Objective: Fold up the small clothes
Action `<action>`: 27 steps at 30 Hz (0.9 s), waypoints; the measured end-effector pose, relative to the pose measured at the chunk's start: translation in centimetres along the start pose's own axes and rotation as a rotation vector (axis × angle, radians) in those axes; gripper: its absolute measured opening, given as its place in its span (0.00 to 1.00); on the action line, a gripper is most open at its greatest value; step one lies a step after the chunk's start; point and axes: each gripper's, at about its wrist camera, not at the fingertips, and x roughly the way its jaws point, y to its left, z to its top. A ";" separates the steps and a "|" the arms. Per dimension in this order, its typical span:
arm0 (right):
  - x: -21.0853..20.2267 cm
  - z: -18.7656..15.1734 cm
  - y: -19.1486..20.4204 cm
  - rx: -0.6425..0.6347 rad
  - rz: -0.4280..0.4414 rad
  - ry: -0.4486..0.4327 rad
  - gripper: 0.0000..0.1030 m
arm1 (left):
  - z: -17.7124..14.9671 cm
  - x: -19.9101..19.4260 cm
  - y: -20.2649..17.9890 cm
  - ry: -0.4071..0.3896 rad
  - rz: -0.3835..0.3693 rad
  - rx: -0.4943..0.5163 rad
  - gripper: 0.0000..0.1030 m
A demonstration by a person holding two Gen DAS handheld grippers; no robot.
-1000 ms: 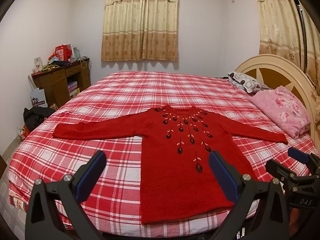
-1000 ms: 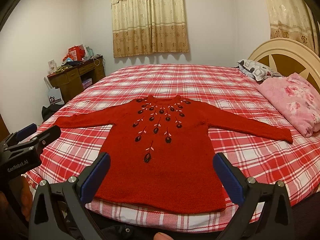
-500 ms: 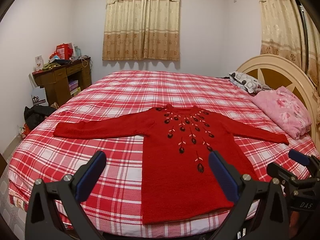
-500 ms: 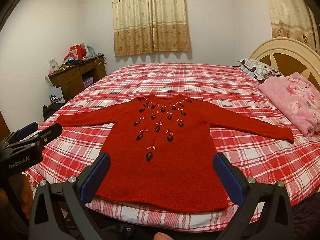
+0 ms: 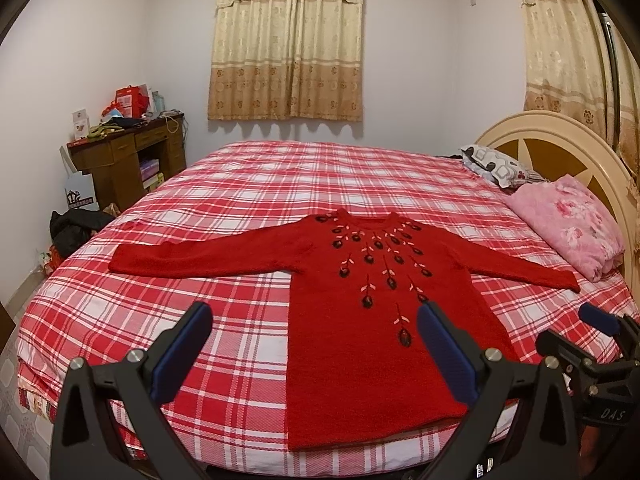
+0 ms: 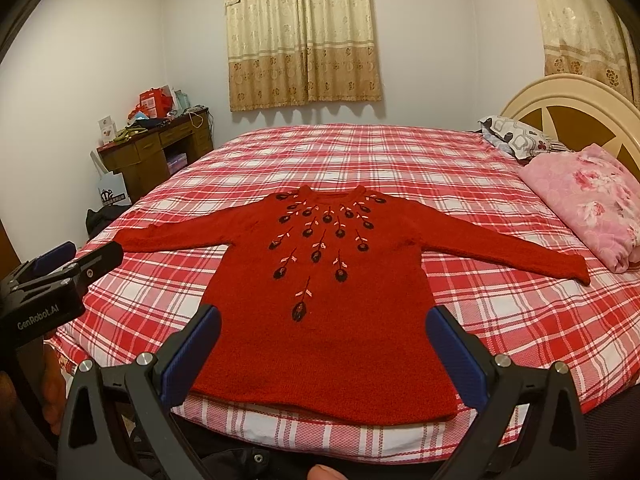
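Note:
A red knitted sweater (image 5: 360,300) (image 6: 332,320) with dark embroidered flowers lies flat, front up, on the red-and-white checked bed (image 5: 240,208) (image 6: 520,320). Both sleeves are spread out to the sides and its hem is near the bed's front edge. My left gripper (image 5: 314,336) hovers open above the hem's left part, nothing between its blue pads. My right gripper (image 6: 322,344) hangs open over the hem's middle, also holding nothing. Each gripper shows at the edge of the other's view: the right gripper (image 5: 588,340) and the left gripper (image 6: 76,256).
A pink floral quilt (image 5: 576,224) (image 6: 592,204) and a patterned pillow (image 5: 496,166) (image 6: 516,136) lie at the right by the cream headboard (image 5: 560,140). A cluttered wooden desk (image 5: 124,160) (image 6: 160,148) stands at the left wall, with dark bags (image 5: 72,228) on the floor.
Both views have tilted up slightly, so the sweater sits a little lower in frame. The grippers stay open; the sweater has not moved.

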 end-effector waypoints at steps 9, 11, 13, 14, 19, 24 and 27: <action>0.2 -0.3 0.0 0.000 0.005 0.008 0.99 | 0.0 0.0 0.5 0.002 -0.001 0.000 1.00; 0.3 -0.3 -0.1 -0.001 0.007 0.011 0.99 | -0.1 -0.1 0.6 0.004 0.000 -0.001 1.00; 0.4 -0.3 -0.1 -0.004 0.008 0.013 0.99 | -0.1 -0.1 0.7 0.006 -0.001 -0.002 1.00; 0.4 -0.4 -0.1 -0.006 0.008 0.015 0.99 | -0.2 -0.1 0.8 0.006 0.000 -0.001 1.00; 0.7 -0.4 -0.1 -0.010 0.010 0.027 0.99 | -0.4 0.5 0.9 0.014 0.000 0.012 1.00; 1.6 -0.2 -0.8 -0.020 -0.006 0.026 0.99 | -0.3 1.6 0.7 0.019 -0.003 0.044 1.00; 2.7 0.0 -2.0 -0.009 -0.029 0.024 0.99 | -0.2 2.6 0.6 0.016 0.010 0.065 1.00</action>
